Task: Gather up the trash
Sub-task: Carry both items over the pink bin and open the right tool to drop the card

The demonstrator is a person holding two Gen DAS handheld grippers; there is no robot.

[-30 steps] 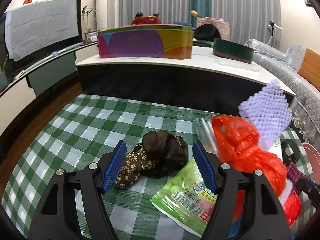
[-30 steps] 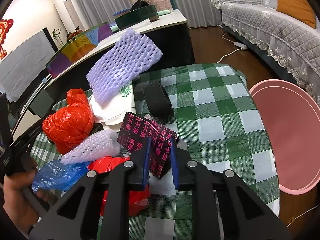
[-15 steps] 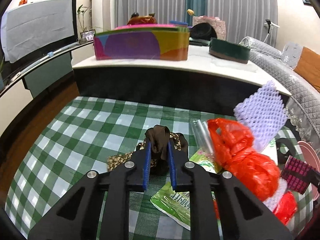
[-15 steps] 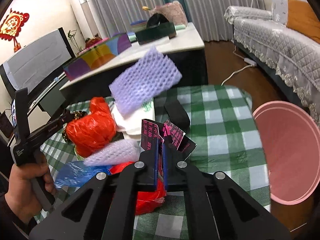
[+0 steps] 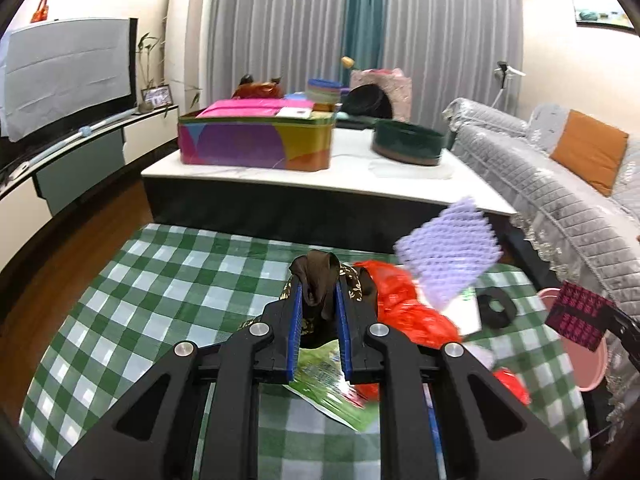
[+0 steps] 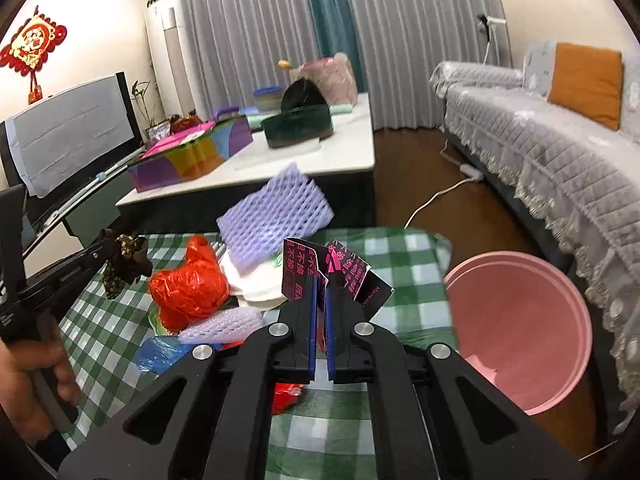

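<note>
My left gripper [image 5: 318,294] is shut on a brown patterned cloth scrap [image 5: 316,276], lifted off the green checked tablecloth [image 5: 160,280]. From the right wrist view the same cloth scrap [image 6: 122,258] dangles from the left gripper at the left. My right gripper [image 6: 320,284] is shut on a black and pink paper wrapper [image 6: 304,268], held above the table; the wrapper [image 5: 578,314] shows at the right in the left wrist view. A pink bin [image 6: 516,328] stands just right of the table.
On the cloth lie a red plastic bag [image 6: 188,288], a purple foam net [image 6: 276,212], white paper [image 6: 256,284], a smaller foam sleeve [image 6: 224,324], a blue bag [image 6: 160,354], a green packet [image 5: 328,384] and a black ring [image 5: 496,306]. A low table and a sofa [image 6: 540,152] stand behind.
The left gripper shut on the brown cloth and lifted it. The right gripper shut on the black and pink wrapper and raised it off the table.
</note>
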